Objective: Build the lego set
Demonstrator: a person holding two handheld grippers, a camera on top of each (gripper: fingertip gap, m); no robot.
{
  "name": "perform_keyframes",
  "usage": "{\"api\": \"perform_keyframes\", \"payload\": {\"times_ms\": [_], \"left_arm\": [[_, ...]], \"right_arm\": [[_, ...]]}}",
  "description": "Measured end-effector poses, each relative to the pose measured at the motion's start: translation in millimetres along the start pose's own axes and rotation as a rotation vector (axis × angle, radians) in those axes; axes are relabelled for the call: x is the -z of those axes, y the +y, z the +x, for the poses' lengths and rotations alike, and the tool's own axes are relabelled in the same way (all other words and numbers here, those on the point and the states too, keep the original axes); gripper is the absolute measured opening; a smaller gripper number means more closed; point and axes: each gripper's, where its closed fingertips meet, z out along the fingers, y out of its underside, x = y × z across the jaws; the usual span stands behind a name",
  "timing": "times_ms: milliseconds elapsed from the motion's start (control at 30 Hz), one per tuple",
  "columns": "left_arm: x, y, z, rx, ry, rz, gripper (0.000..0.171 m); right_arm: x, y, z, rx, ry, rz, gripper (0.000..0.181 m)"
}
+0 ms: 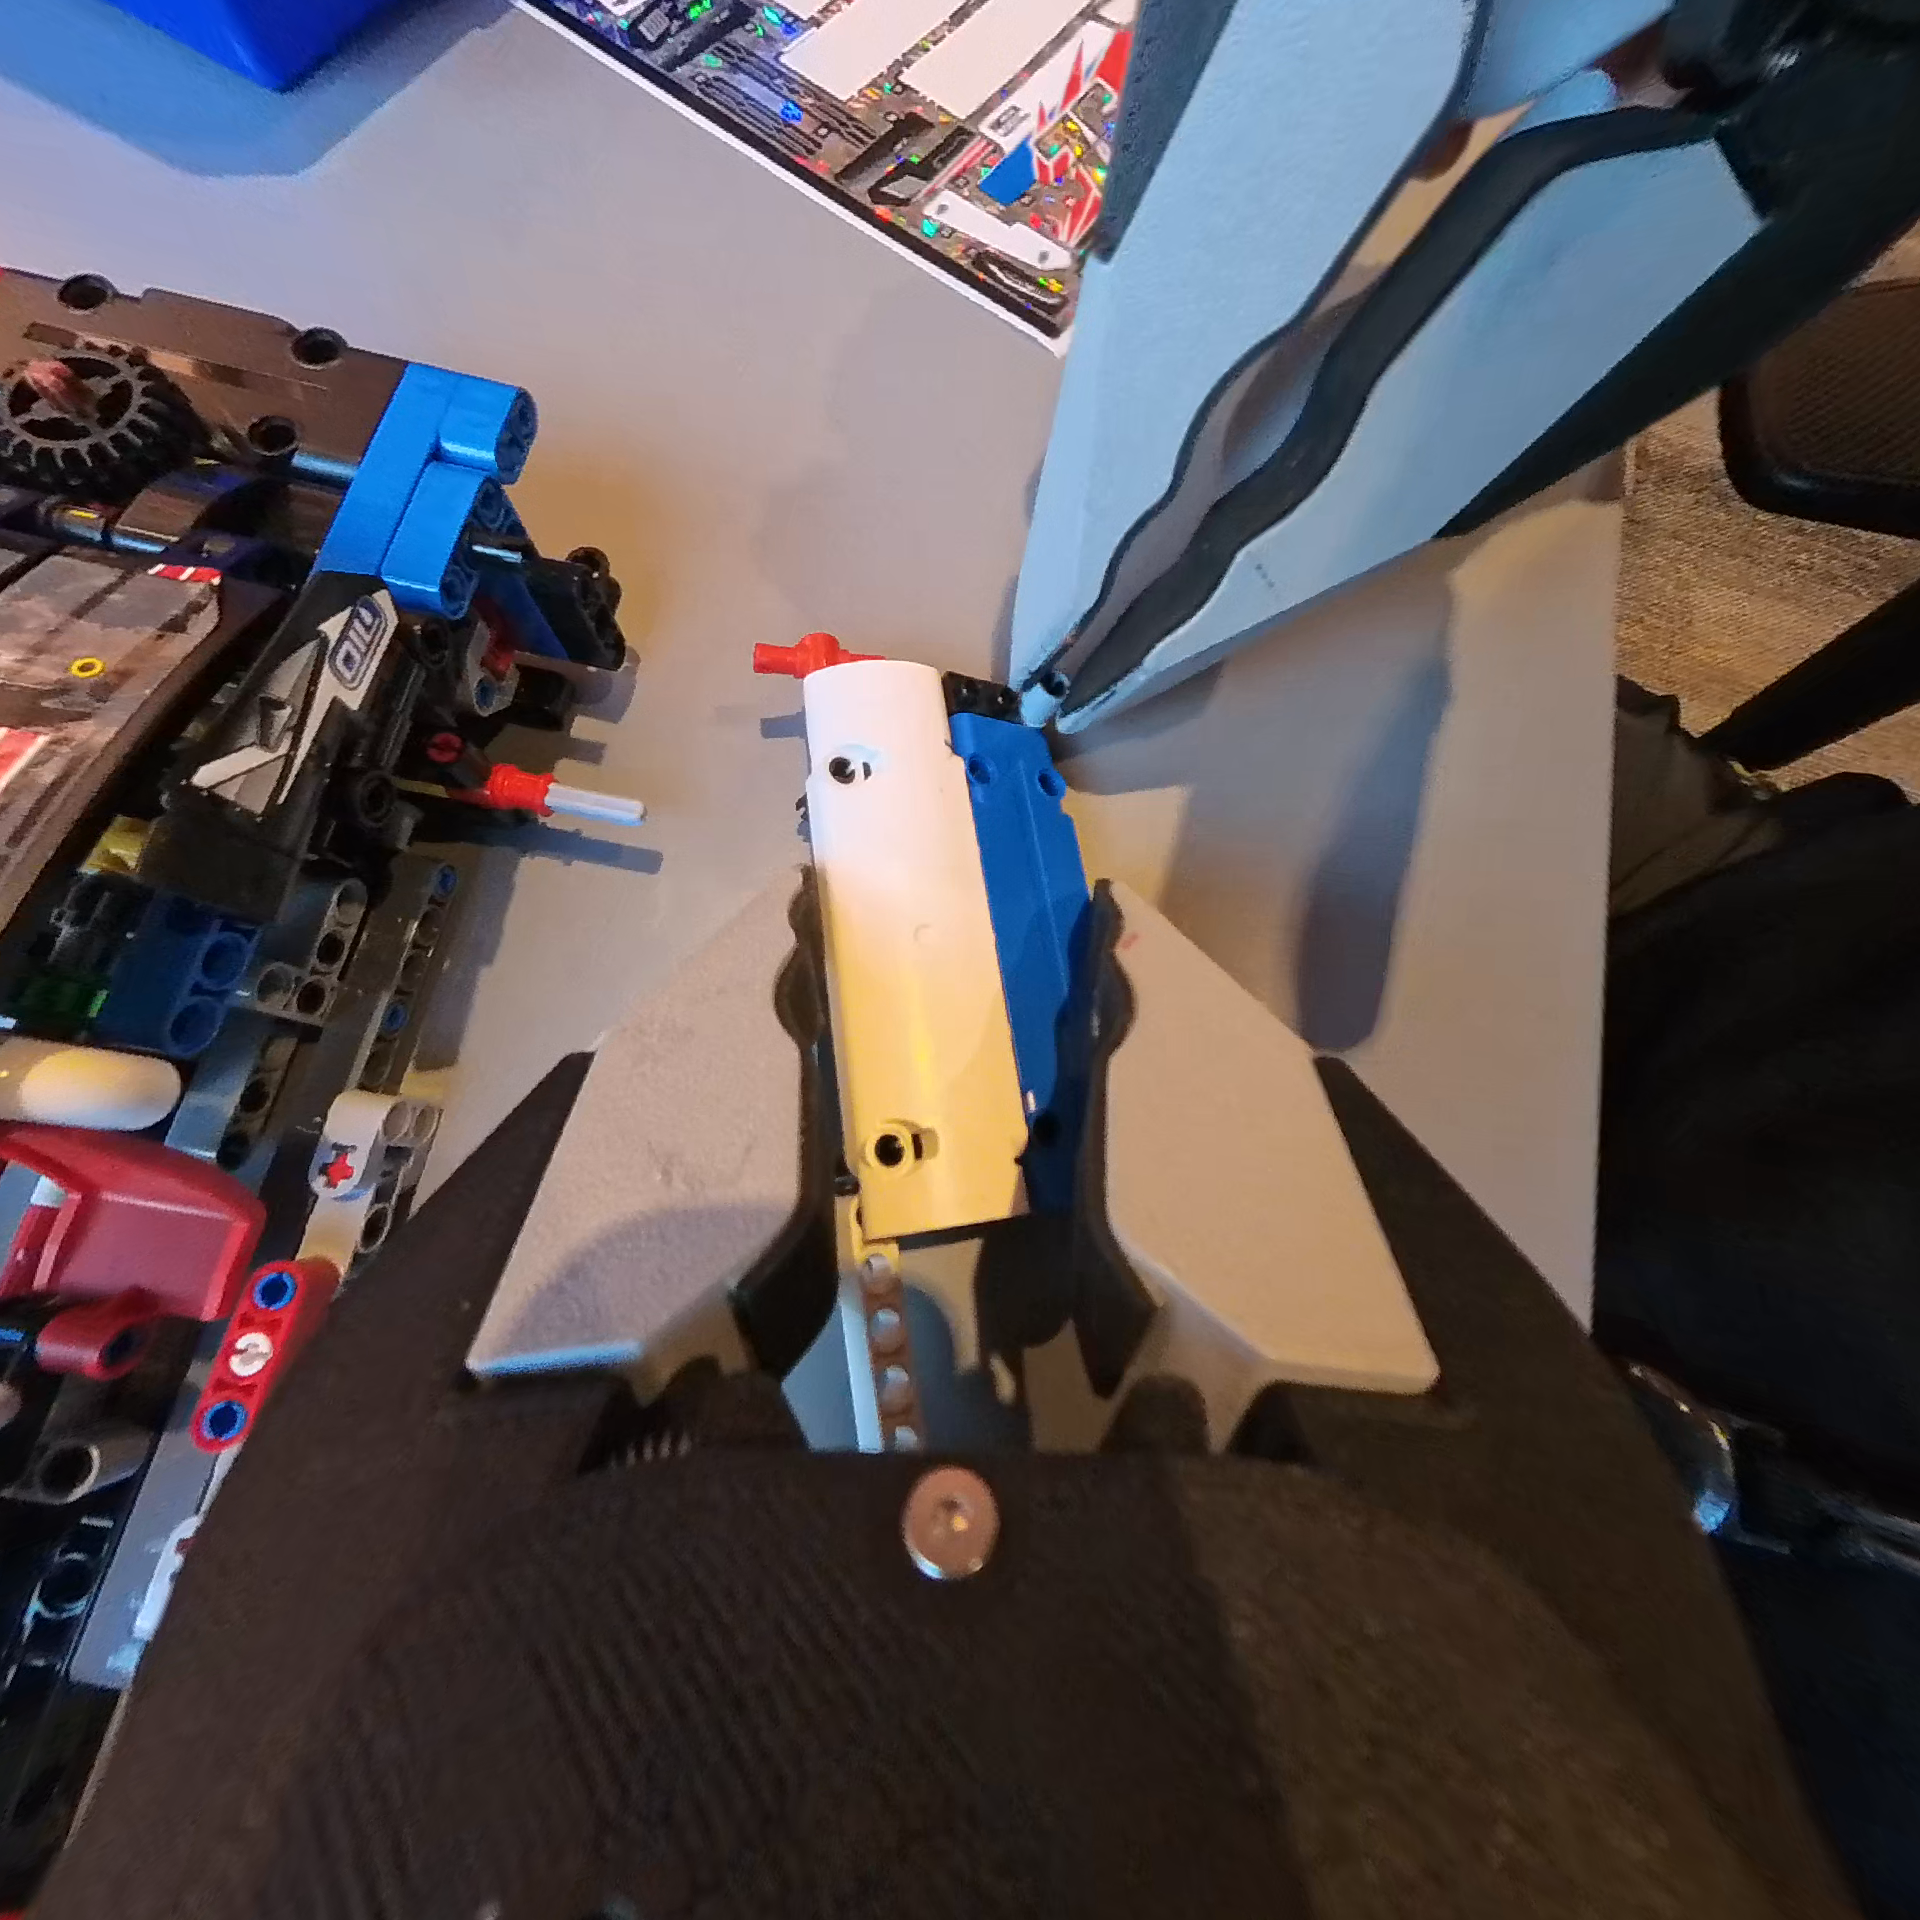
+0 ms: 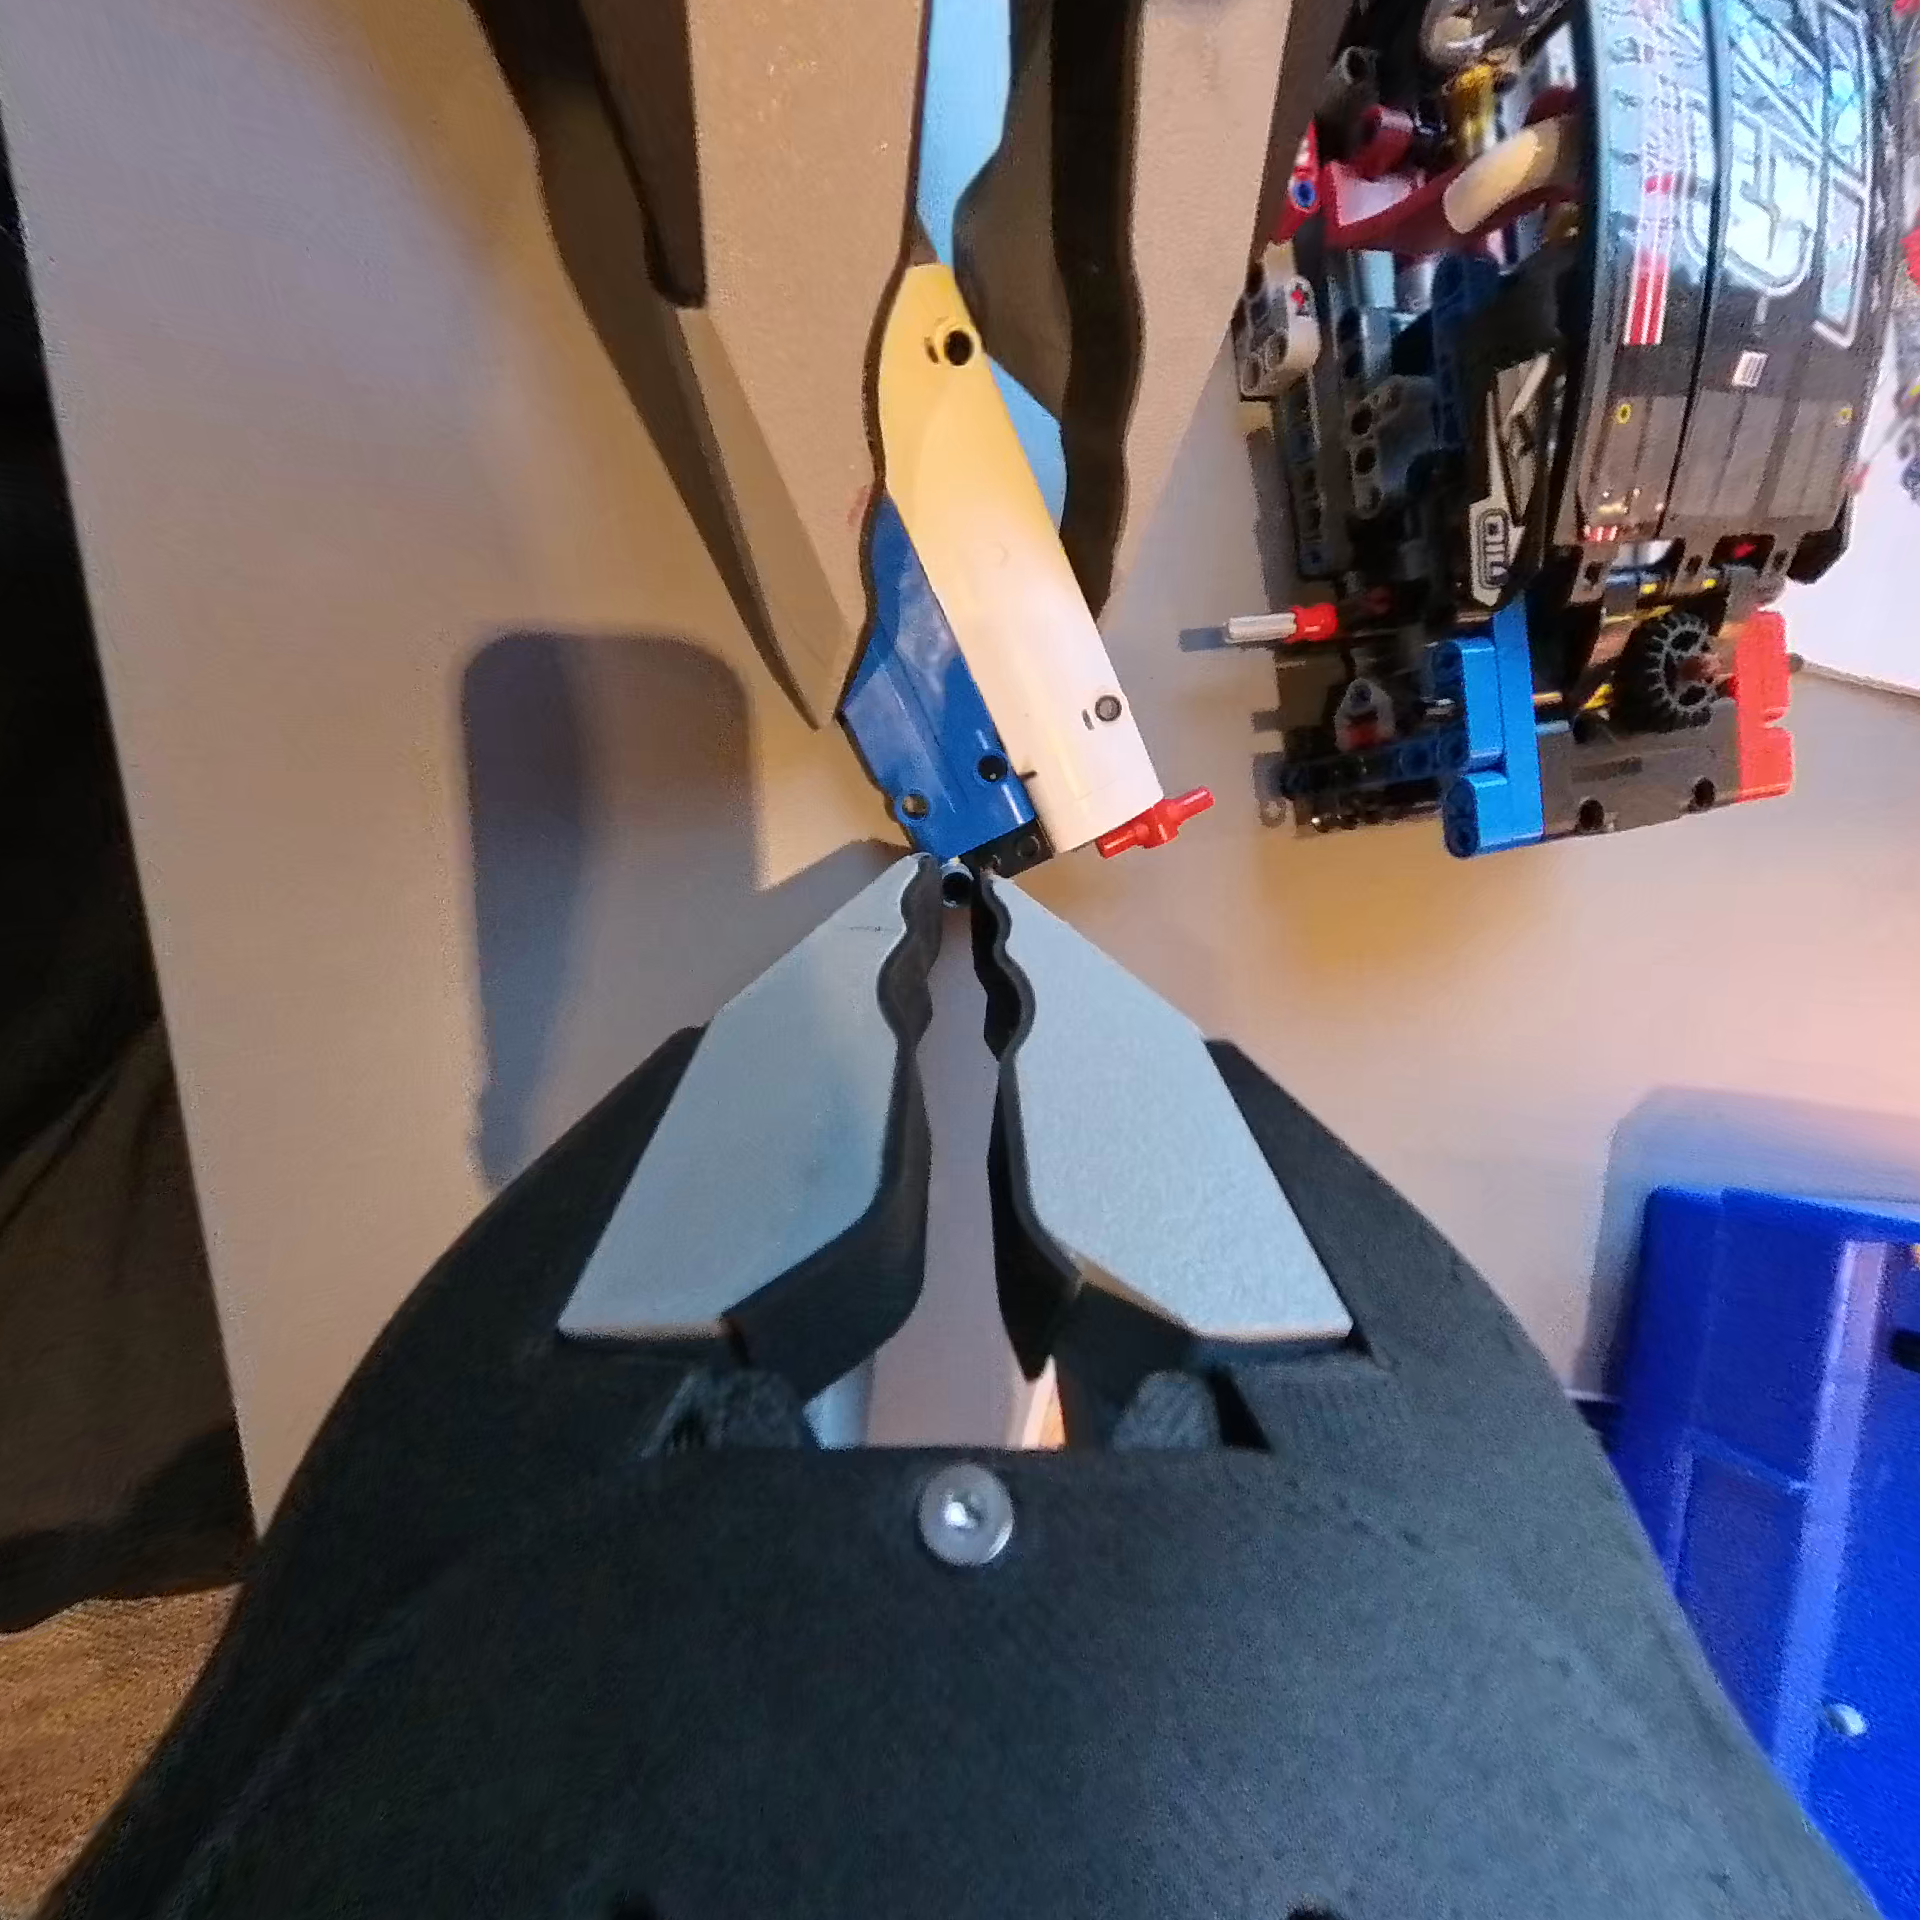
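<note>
My left gripper [image 1: 951, 914] is shut on a white and blue panel sub-assembly [image 1: 925, 956], holding it by its long sides above the table. A red pin [image 1: 795, 655] sticks out at its far end. My right gripper [image 2: 956, 878] is shut on a small light grey pin [image 2: 954, 885], with the pin's tip at the black end piece of the sub-assembly [image 2: 987, 582]. In the left wrist view the right gripper [image 1: 1049, 707] comes in from the upper right. In the right wrist view the left gripper [image 2: 961, 655] reaches down from the top.
The partly built black, blue and red car model [image 1: 208, 727] lies on the table to the left, and shows at the upper right in the right wrist view [image 2: 1558, 416]. A sticker sheet [image 1: 914, 125] and a blue bin [image 2: 1787, 1403] lie nearby. The table edge [image 1: 1600, 935] and a black chair [image 1: 1818, 416] are to the right. Both grippers' tips are close together, under 4 cm apart.
</note>
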Motion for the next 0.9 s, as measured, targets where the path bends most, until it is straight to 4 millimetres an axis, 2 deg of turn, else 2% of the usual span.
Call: {"api": "perform_keyframes", "payload": {"times_ms": [267, 433, 533, 600, 700, 900], "left_arm": [[0, -1, 0, 0.012, 0.014, 0.005, 0.049], [1, 0, -1, 0.012, 0.012, 0.005, 0.049], [1, 1, -3, 0.001, -0.010, 0.000, 0.049], [2, 1, -4, 0.003, -0.012, 0.000, 0.049], [4, 3, -5, 0.001, -0.016, 0.000, 0.049], [14, 11, -4, -0.015, 0.002, -0.004, 0.049]], "right_arm": [[2, -2, 0, -0.102, -0.008, 0.039, 0.003], [2, -3, 1, -0.106, 0.001, 0.049, 0.004], [10, -15, -1, -0.140, -0.019, 0.153, 0.007], [17, -22, 5, -0.168, 0.012, 0.217, 0.008], [18, -20, 18, -0.264, 0.053, 0.258, 0.023], [26, -41, 35, -0.370, 0.091, 0.427, 0.029]]}}
